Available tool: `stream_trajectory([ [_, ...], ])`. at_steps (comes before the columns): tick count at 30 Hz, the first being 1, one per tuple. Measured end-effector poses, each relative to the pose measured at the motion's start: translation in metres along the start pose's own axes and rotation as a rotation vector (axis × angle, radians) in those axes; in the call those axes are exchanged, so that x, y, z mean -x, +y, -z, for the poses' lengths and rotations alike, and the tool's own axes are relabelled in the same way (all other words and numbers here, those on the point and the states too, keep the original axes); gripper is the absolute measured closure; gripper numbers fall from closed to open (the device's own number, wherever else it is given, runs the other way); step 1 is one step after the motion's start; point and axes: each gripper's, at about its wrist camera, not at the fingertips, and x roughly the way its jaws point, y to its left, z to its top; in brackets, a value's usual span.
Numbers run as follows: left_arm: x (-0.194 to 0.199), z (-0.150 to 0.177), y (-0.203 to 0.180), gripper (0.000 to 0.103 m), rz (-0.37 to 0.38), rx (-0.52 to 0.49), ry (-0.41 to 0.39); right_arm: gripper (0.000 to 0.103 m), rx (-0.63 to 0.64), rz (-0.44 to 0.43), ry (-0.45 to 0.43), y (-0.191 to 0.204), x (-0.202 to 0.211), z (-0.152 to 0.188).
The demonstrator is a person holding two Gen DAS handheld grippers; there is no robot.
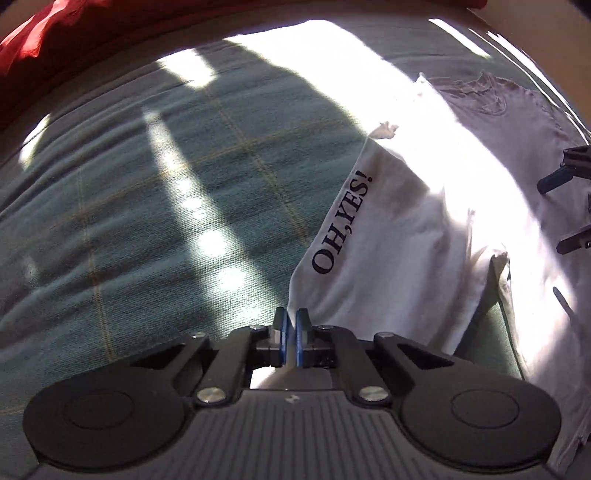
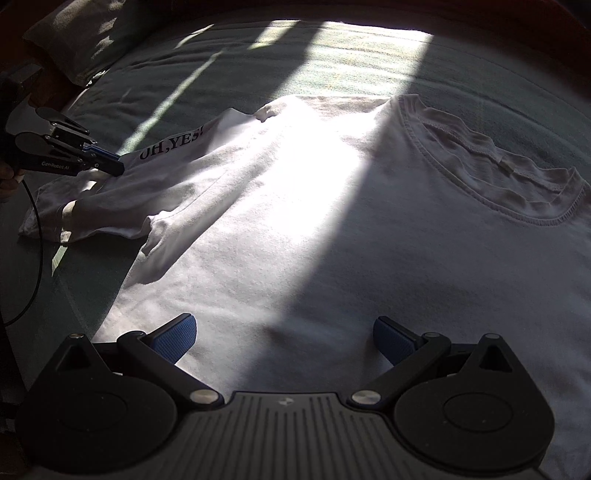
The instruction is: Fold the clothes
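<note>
A white T-shirt (image 2: 332, 229) lies spread on a green checked bedspread (image 1: 147, 192), its neckline (image 2: 498, 177) at the far right. One side is folded over, showing dark lettering "OH,YES!" (image 1: 341, 223). My left gripper (image 1: 291, 325) is shut on the edge of that folded flap, and from the right wrist view the left gripper (image 2: 114, 166) holds the cloth slightly raised at the left. My right gripper (image 2: 284, 338) hovers open just above the shirt's body, nothing between its blue pads (image 2: 173, 338). Its fingers (image 1: 561, 177) show at the left view's right edge.
A red cloth (image 1: 48, 33) lies along the far edge of the bed in the left wrist view. A grey pillow (image 2: 81, 40) sits at the top left in the right wrist view. A black cable (image 2: 37, 236) hangs from the left gripper. Strong sun bands cross the bed.
</note>
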Motion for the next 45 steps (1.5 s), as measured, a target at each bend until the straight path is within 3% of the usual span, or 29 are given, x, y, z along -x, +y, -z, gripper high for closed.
stream_trajectory([
  [6,0.0,-0.003,0.018,0.102,-0.059,0.085,-0.029,0.0,-0.001,0.004,0.002,0.001,-0.001,-0.001],
  [8,-0.002,-0.003,0.022,0.093,-0.079,0.108,-0.024,0.0,0.005,0.008,0.005,0.002,-0.001,-0.002],
  [11,-0.002,-0.002,0.026,0.091,-0.117,0.147,-0.026,0.0,0.0,0.008,0.004,0.002,0.0,-0.002],
  [15,0.019,-0.007,0.013,0.093,-0.132,0.162,-0.101,0.0,-0.006,0.004,-0.001,0.001,0.002,-0.002],
  [20,0.022,-0.031,-0.026,0.085,0.046,0.144,-0.184,0.0,-0.016,0.017,-0.006,0.002,-0.002,-0.001],
  [22,0.008,-0.044,-0.041,0.081,0.132,0.162,-0.192,0.0,-0.018,0.026,-0.007,0.003,-0.004,-0.001],
  [26,-0.029,-0.065,-0.058,0.081,0.218,0.197,-0.183,0.0,-0.007,0.045,-0.008,0.006,-0.007,0.001],
  [28,-0.046,-0.07,-0.064,0.081,0.206,0.207,-0.157,0.0,-0.005,0.056,-0.016,0.007,-0.008,0.002],
  [31,-0.057,-0.071,-0.058,0.081,0.1,0.218,-0.152,0.0,-0.01,0.073,-0.033,0.009,-0.009,0.005],
  [35,-0.054,-0.078,-0.032,0.081,0.04,0.332,-0.172,0.0,0.011,0.1,-0.054,0.014,-0.011,0.009],
  [39,-0.034,-0.088,-0.04,0.082,0.099,0.344,-0.215,0.0,0.064,0.133,-0.055,0.021,-0.014,0.012],
  [40,-0.03,-0.09,-0.045,0.078,0.12,0.336,-0.223,0.0,0.071,0.137,-0.056,0.021,-0.014,0.013],
  [43,-0.03,-0.098,-0.076,0.067,0.202,0.241,-0.218,0.0,0.091,0.15,-0.06,0.023,-0.016,0.014],
  [45,-0.039,-0.103,-0.092,0.066,0.238,0.183,-0.195,0.0,0.102,0.156,-0.062,0.024,-0.017,0.015],
])
